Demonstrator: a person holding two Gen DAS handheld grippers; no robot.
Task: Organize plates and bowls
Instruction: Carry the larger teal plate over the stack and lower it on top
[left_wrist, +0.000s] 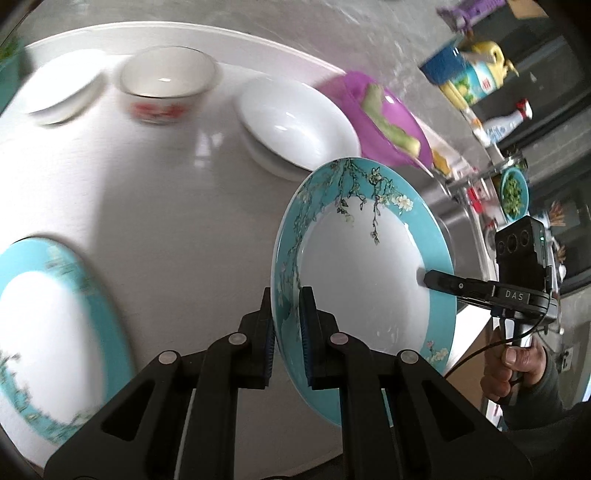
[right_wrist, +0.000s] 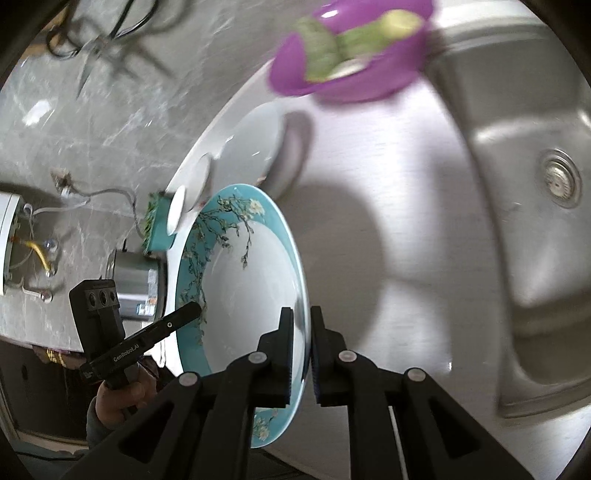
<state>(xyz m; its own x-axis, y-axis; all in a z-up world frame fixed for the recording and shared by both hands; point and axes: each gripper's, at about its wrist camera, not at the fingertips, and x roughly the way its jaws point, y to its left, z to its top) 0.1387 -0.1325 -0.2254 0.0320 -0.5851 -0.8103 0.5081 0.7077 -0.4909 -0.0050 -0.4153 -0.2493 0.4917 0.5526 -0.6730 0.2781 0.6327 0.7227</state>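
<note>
A grey marbled surface (left_wrist: 369, 33) carries a round white tray (left_wrist: 147, 221), with a steel sink (right_wrist: 517, 184) beside it. I have the left gripper (left_wrist: 286, 325) pinching the near rim of a teal floral plate (left_wrist: 362, 266), one pad on each face. My right gripper (right_wrist: 302, 343) clamps the same plate's opposite rim, so the plate stands tilted on edge between them, lifted above the tray. On the tray I see a second teal plate (left_wrist: 48, 332) at the left, a white bowl (left_wrist: 295, 125), a red-patterned bowl (left_wrist: 168, 85) and a small white dish (left_wrist: 59, 88). A purple bowl (left_wrist: 388, 118) holding green vegetable pieces sits at the tray's far edge.
</note>
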